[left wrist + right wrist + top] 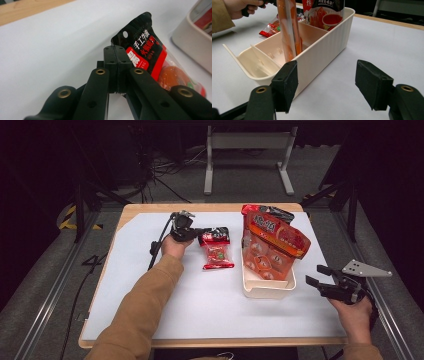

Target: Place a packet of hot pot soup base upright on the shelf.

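**pouchwatcher:** Left gripper [116,72] is clamped tight on the black top edge of the small red snack pouch [217,251], which sits on the white sheet left of the cream bin [267,290]. Right gripper [325,85]'s jaws stand apart, nothing between them, beside the bin.

**binfan:** Any readable text?

**pouchwatcher:** Chinese, white on black: "手工" up top. The rest is too blurry. The orange pack [272,245] standing in the bin has Chinese print too.
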A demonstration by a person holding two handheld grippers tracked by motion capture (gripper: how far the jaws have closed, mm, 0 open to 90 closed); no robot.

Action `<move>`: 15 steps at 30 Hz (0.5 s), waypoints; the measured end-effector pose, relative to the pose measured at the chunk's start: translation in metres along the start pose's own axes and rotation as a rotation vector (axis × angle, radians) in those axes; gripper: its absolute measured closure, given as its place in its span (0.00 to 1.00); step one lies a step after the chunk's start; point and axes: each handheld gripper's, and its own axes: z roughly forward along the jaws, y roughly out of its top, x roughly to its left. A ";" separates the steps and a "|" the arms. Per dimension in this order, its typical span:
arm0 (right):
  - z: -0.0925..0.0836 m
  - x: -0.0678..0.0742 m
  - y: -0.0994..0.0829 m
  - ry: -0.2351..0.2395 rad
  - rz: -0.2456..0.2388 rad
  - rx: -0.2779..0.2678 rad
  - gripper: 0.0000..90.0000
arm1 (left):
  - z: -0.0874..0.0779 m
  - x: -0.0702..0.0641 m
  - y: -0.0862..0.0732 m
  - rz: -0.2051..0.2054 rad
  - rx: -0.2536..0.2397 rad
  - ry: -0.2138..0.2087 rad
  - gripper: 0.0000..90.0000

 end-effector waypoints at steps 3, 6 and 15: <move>0.000 -0.001 0.000 0.001 0.005 -0.001 0.42 | -0.010 -0.004 0.004 0.005 -0.018 -0.019 1.00; 0.002 -0.002 0.001 0.014 0.002 0.004 0.46 | -0.019 -0.010 0.006 0.016 -0.043 -0.038 1.00; 0.007 -0.004 0.001 0.029 0.008 0.022 0.53 | -0.047 -0.031 0.011 0.094 -0.105 -0.091 1.00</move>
